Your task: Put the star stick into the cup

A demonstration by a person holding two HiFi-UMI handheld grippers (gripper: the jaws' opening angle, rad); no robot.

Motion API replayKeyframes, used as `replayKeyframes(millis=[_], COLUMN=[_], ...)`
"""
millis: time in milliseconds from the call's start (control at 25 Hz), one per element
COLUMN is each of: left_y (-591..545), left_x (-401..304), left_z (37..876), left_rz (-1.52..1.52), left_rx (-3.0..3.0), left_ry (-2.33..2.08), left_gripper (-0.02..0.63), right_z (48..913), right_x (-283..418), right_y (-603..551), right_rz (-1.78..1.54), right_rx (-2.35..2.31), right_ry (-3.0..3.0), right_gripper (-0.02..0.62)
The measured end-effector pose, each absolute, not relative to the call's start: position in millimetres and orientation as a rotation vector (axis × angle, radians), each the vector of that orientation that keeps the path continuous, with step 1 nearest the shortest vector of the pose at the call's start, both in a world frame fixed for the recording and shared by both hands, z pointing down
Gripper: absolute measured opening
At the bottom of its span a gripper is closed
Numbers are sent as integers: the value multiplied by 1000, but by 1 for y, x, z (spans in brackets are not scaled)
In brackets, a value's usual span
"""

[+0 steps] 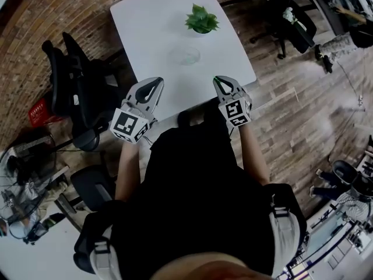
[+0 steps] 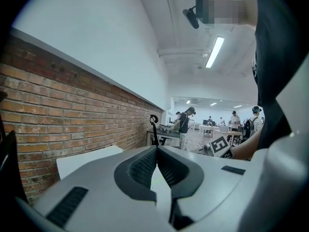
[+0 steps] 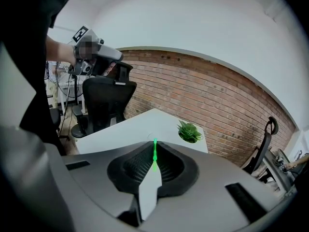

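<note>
Two grippers hang at the near edge of the desk (image 1: 145, 22): the right gripper (image 1: 217, 80) has its jaws clamped on the green stick (image 3: 154, 153), the left gripper (image 1: 158, 81) has its jaws pressed together on nothing, and the clear cup (image 1: 185, 55) waits mid-desk, so the drop-in is yet to come.

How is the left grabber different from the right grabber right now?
The right gripper pinches a thin green stick between its jaws; the left gripper has its jaws shut on nothing. The right gripper faces the white table with the plant; the left gripper looks along a brick wall. Both are grey and closed.
</note>
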State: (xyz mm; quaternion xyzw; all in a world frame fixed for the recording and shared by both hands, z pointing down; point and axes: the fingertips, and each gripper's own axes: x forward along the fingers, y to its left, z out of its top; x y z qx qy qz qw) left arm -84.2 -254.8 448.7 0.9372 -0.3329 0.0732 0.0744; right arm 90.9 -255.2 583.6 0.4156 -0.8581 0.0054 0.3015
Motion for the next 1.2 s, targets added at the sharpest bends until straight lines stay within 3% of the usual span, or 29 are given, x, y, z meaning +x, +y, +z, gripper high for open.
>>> replayKeyframes(millis=[1200], left_y=[-269], left_x=[-110], left_z=[450], left_rz=[203], left_rx=[2699], left_ry=[-1231], left_gripper=[23], right_z=[597], right_x=[73], right_y=[-317], right_rz=[49], right_rx=[990], right_ry=[-2307], right_gripper=[15])
